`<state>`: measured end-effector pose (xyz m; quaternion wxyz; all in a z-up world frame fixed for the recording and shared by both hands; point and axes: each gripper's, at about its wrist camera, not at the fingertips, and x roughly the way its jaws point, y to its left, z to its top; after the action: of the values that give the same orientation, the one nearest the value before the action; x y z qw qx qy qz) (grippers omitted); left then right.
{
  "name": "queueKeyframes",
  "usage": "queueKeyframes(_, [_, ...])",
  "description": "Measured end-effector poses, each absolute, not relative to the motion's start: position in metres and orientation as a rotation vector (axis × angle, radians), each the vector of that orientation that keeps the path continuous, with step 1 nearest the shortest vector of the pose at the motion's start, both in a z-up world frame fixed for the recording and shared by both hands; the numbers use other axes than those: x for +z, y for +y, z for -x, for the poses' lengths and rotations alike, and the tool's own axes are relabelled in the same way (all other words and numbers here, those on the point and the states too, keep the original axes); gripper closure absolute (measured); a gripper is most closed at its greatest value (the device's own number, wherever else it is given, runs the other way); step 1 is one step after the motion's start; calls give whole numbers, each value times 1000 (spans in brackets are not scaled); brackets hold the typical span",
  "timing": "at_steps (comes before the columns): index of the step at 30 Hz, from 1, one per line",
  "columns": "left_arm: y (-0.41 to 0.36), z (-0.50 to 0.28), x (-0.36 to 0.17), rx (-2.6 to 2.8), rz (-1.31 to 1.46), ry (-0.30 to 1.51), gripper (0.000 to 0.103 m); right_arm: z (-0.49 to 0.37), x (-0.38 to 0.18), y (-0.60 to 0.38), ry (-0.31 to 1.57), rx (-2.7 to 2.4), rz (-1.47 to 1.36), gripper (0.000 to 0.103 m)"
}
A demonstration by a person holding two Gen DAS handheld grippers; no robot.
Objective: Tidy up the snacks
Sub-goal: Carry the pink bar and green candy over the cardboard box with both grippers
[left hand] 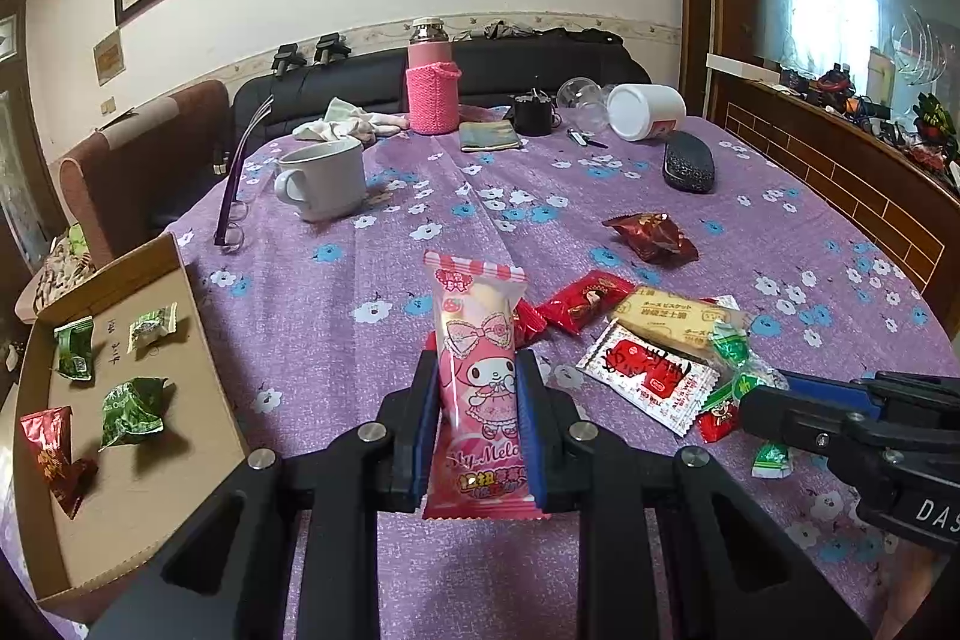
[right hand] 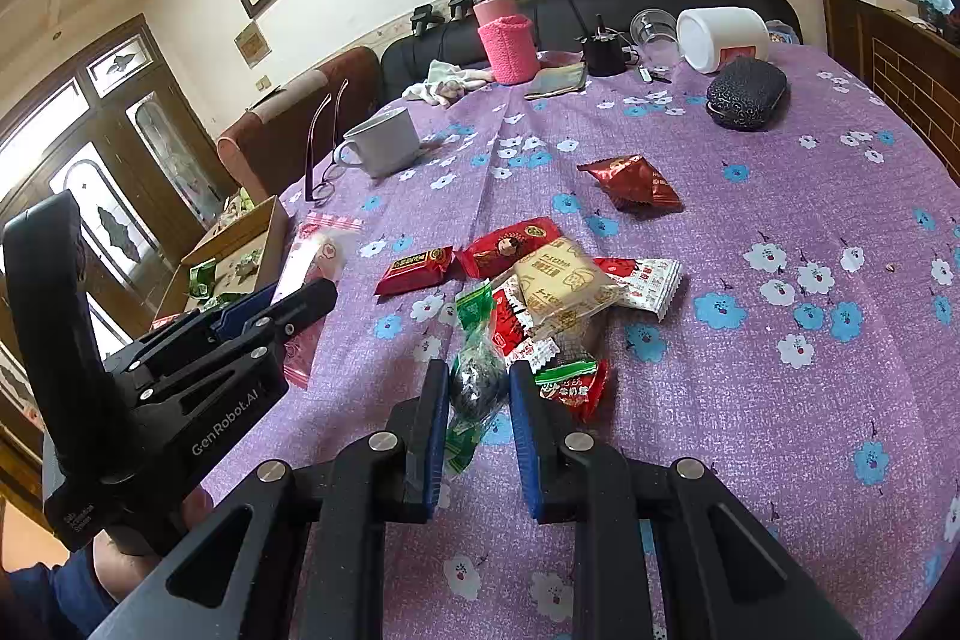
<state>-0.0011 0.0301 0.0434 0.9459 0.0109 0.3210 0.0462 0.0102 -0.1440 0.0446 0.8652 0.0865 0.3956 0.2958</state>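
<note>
Snacks lay heaped on the purple flowered tablecloth [left hand: 336,316]. From the left wrist, the left gripper [left hand: 477,370] clamped a pink My Melody packet [left hand: 480,376] upright between its blue pads, near the cardboard box [left hand: 150,466] at left, where green and red candies sat. From the right wrist, the right gripper [right hand: 480,376] pinched a green-wrapped candy [right hand: 477,382] at the pile's near edge, just beside a cheese biscuit pack [right hand: 564,292].

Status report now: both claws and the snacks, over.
Left claw shut on pink snack pack. Right claw shut on green-wrapped candy. Cardboard box holds four snacks. Nothing blocking.
</note>
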Motion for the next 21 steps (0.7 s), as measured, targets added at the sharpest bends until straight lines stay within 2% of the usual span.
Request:
queueKeyframes(12, [43, 10, 54, 112, 25, 631, 80, -13, 44, -141, 842, 612, -194, 81])
queueKeyframes(21, [83, 29, 69, 162, 75, 611, 80, -8, 55, -116, 874, 682, -207, 81])
